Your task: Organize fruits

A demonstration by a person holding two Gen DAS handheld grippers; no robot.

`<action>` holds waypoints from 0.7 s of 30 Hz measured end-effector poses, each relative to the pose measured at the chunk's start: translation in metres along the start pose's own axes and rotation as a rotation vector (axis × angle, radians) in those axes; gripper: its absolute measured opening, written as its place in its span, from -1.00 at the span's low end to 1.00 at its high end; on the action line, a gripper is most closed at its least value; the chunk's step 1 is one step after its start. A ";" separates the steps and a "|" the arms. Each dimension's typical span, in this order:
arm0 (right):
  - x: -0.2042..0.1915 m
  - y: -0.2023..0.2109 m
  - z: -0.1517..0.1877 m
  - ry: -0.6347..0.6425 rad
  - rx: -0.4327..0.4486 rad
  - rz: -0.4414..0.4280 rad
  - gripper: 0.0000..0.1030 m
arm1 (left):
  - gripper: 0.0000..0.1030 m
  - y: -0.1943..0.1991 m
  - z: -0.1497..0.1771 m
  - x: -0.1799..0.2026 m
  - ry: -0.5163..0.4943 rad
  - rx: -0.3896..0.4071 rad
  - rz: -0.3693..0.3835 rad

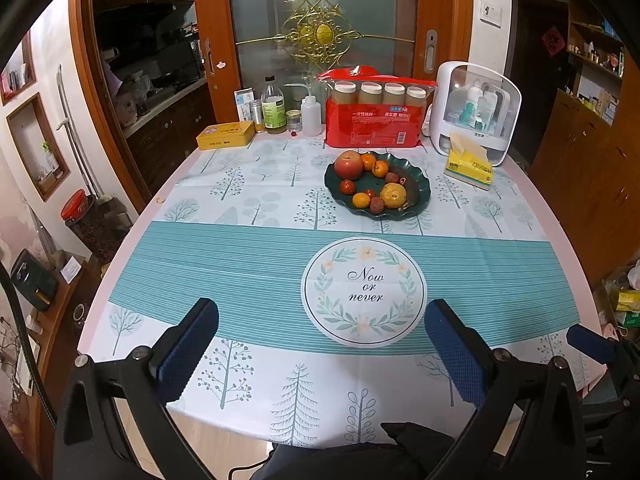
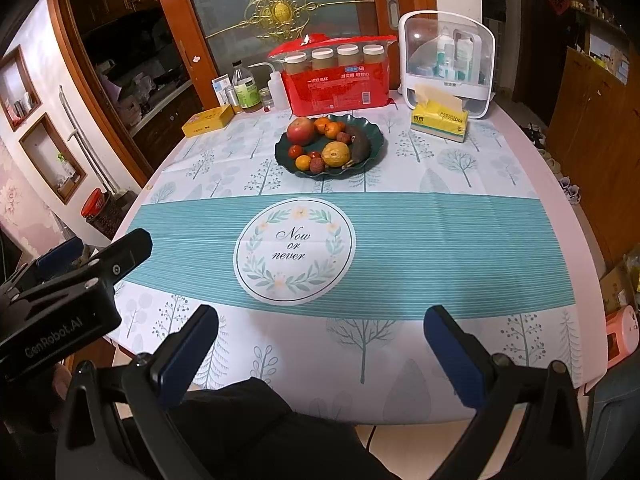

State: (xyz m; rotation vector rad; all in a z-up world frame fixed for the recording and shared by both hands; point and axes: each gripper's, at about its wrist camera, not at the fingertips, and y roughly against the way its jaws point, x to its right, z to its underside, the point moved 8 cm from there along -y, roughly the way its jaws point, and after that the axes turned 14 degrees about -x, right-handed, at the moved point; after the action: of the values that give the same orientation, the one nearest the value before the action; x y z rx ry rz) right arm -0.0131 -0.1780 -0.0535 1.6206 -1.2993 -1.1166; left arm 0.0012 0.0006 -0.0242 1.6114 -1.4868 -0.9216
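Note:
A dark green scalloped plate [image 1: 420, 196] [image 2: 372, 142] sits on the far half of the table. It holds a red apple [image 1: 349, 165] [image 2: 301, 131], small oranges [image 1: 380, 168] [image 2: 327, 128], a yellow pear [image 1: 393, 195] [image 2: 336, 154], lychees [image 1: 377, 205] [image 2: 317, 166], small red fruits [image 1: 347, 187] and a dark brown banana [image 2: 361, 143]. My left gripper [image 1: 322, 312] is open and empty over the near table edge. My right gripper [image 2: 321, 320] is open and empty beside it. The left gripper also shows at the left of the right wrist view [image 2: 100, 258].
A red pack of cups [image 1: 374, 122] [image 2: 338, 84], a white cosmetics box [image 1: 478, 108] [image 2: 448, 64], a yellow tissue pack [image 1: 468, 166] [image 2: 440, 120], bottles [image 1: 274, 108] and a yellow tin [image 1: 226, 135] [image 2: 208, 120] line the far edge. A tablecloth with a round print [image 1: 364, 292] [image 2: 294, 250] covers the table.

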 end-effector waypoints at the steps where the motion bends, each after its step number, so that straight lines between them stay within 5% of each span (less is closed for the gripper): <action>1: 0.000 0.000 0.000 0.000 0.000 0.000 1.00 | 0.99 0.000 0.000 0.000 -0.001 -0.002 -0.001; 21: 0.006 -0.009 -0.001 -0.005 -0.015 -0.001 1.00 | 0.99 -0.005 -0.002 -0.002 -0.016 -0.014 -0.005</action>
State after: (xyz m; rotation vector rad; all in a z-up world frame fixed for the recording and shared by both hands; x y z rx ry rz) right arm -0.0083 -0.1815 -0.0627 1.6080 -1.2908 -1.1294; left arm 0.0046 0.0033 -0.0277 1.6018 -1.4846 -0.9482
